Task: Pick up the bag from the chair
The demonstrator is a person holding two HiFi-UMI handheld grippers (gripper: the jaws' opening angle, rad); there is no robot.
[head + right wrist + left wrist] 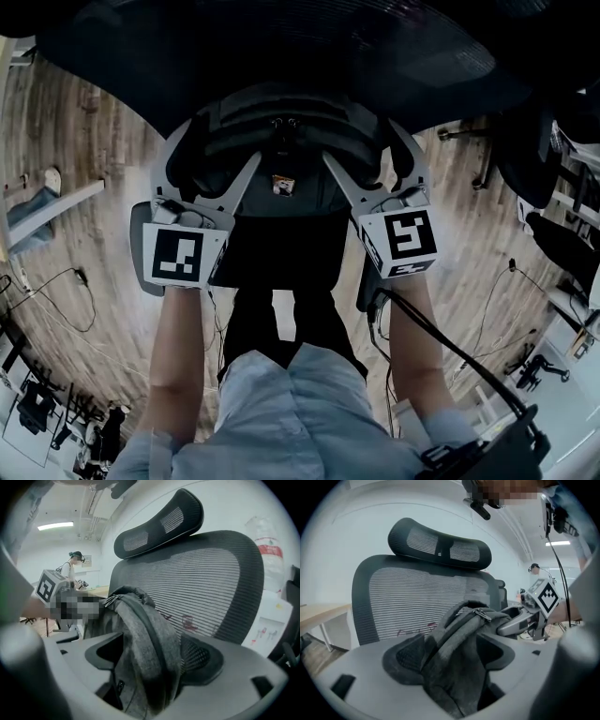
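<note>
A grey fabric bag with a top handle and zip sits between my two grippers, in front of the black mesh office chair. My left gripper grips the bag's left side. In the left gripper view its jaws are shut on the bag's bunched fabric. On the other side, my right gripper holds it the same way, with grey cloth filling its jaws. The chair's backrest and headrest stand right behind. I cannot see the bag's bottom or the seat.
Wooden floor surrounds the chair, with cables lying at the left. More dark chairs and equipment stand at the right. A light desk is left of the chair. A person stands far back.
</note>
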